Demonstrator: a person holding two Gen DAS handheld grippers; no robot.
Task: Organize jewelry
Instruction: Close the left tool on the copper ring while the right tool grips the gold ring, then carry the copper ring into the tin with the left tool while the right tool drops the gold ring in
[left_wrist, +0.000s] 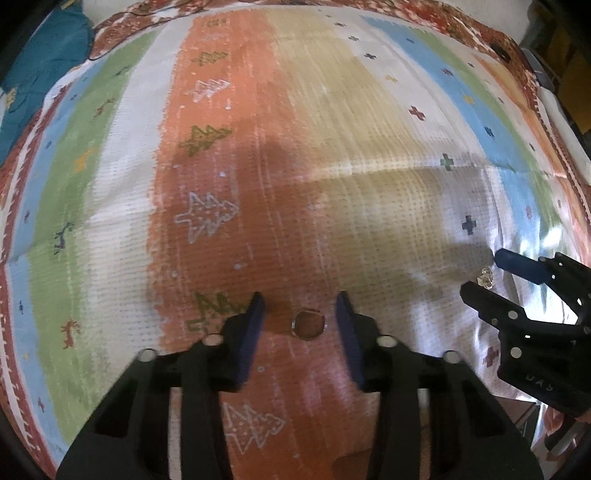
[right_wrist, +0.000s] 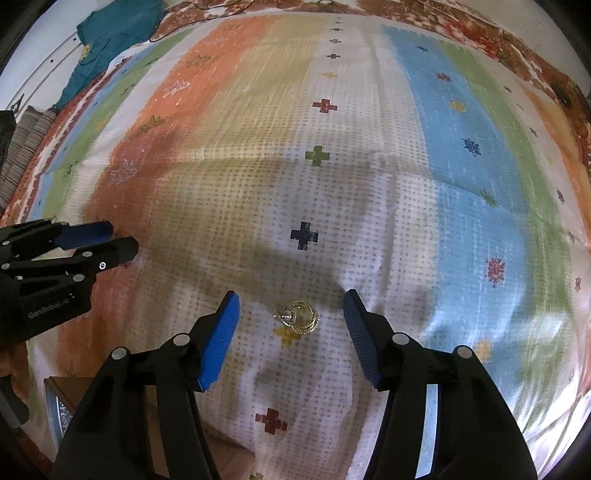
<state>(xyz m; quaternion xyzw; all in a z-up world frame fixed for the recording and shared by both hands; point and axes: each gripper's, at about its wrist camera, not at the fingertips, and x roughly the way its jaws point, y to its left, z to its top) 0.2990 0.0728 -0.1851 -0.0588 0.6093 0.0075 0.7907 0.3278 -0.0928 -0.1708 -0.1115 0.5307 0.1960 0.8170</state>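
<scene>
The small gold earring (right_wrist: 300, 317) could be pushed into the soft bedspread (right_wrist: 369, 184) or slip from the pads if the right tool (right_wrist: 291, 325) is closed off-centre. It is seen lying between the spread fingers. A thin ring (left_wrist: 308, 325) lies likewise between the spread left tool (left_wrist: 300, 325).

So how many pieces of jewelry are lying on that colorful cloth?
2. A plain ring lies between the left gripper fingers; a gold piece lies between the right gripper fingers. More may lie outside the views.
</scene>
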